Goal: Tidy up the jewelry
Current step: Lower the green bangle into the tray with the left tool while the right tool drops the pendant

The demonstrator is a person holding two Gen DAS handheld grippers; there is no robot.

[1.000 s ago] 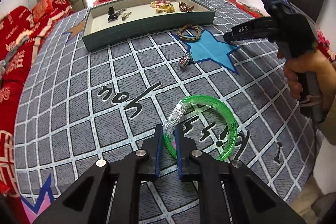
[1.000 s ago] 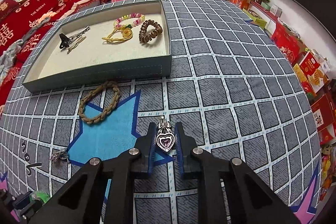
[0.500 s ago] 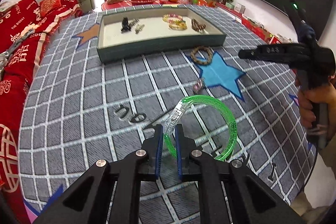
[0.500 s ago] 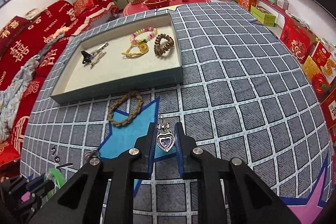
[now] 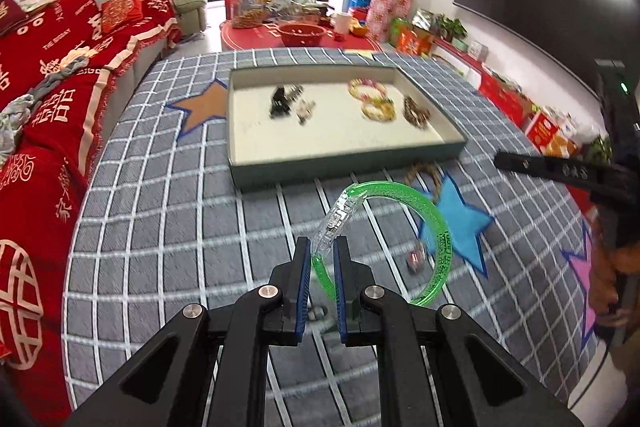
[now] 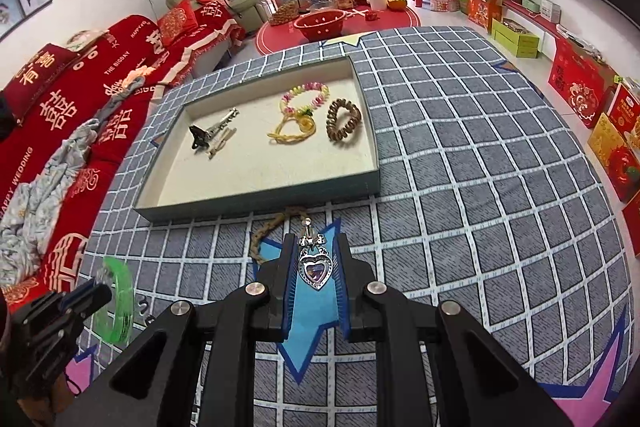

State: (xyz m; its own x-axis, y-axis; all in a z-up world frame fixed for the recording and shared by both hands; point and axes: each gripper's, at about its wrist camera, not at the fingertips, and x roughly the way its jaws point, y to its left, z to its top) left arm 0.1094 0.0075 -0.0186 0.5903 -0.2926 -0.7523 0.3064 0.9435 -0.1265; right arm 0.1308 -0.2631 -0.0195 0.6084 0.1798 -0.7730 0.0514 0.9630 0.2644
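Note:
My left gripper is shut on a green glitter bangle by its clear clasp and holds it above the grey checked mat. My right gripper is shut on a silver heart pendant with a purple stone, held above the blue star. The open teal tray lies ahead; it also shows in the left wrist view. It holds hair clips, a pastel bead bracelet, a yellow braided band and a brown coil tie.
A braided rope bracelet lies on the mat in front of the tray. A small silver charm lies by the blue star. A red sofa runs along the left. Red boxes line the right wall.
Both grippers have risen and pulled back from the mat with their pieces still held. The tray now sits more centred ahead of each.

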